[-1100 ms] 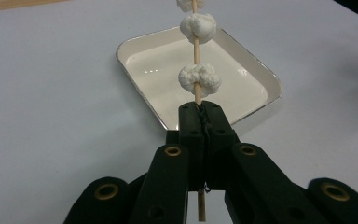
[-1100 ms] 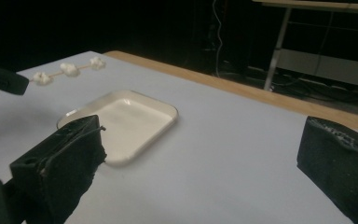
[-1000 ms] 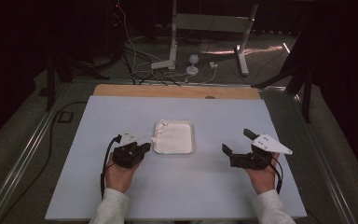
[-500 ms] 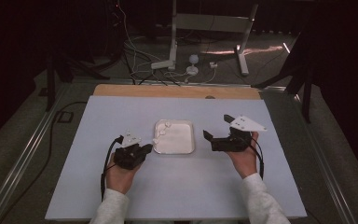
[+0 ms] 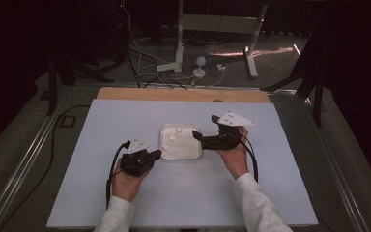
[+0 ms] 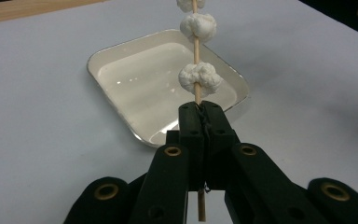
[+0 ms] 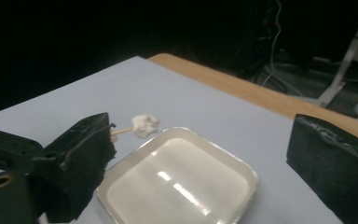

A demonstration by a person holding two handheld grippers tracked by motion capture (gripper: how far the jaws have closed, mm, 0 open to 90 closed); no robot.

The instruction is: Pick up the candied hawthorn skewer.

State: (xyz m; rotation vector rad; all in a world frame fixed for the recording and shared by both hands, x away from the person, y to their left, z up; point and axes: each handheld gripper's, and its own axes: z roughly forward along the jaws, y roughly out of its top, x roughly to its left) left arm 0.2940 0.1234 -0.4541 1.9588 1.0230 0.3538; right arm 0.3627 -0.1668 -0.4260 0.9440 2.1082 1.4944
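Note:
A thin wooden skewer [image 6: 196,51] carries three white lumps [image 6: 200,78]. My left gripper [image 5: 157,153] is shut on the skewer's near end and holds it slanting over the white square tray [image 5: 193,153]; the lumps [image 5: 172,137] hang above the tray's left part. In the left gripper view the tray [image 6: 121,60] lies just past the jaws. My right gripper [image 5: 198,137] is at the tray's right edge and is open. Its jaws have just been closing a little, with nothing between them. In the right gripper view the tray [image 7: 242,172] lies under the gap and the skewer's end lump [image 7: 144,125] pokes past one jaw.
The tray sits mid-table on a pale mat [image 5: 101,125]. A wooden strip [image 5: 125,93] runs along the far edge. Beyond it, stand legs [image 5: 178,63] and cables [image 5: 140,53] lie on the dark floor. Bare mat stretches left, right and in front of the hands.
My right gripper has moved left and away from the person, from the mat's right side to the tray's right edge. The left gripper and its skewer have stayed in place.

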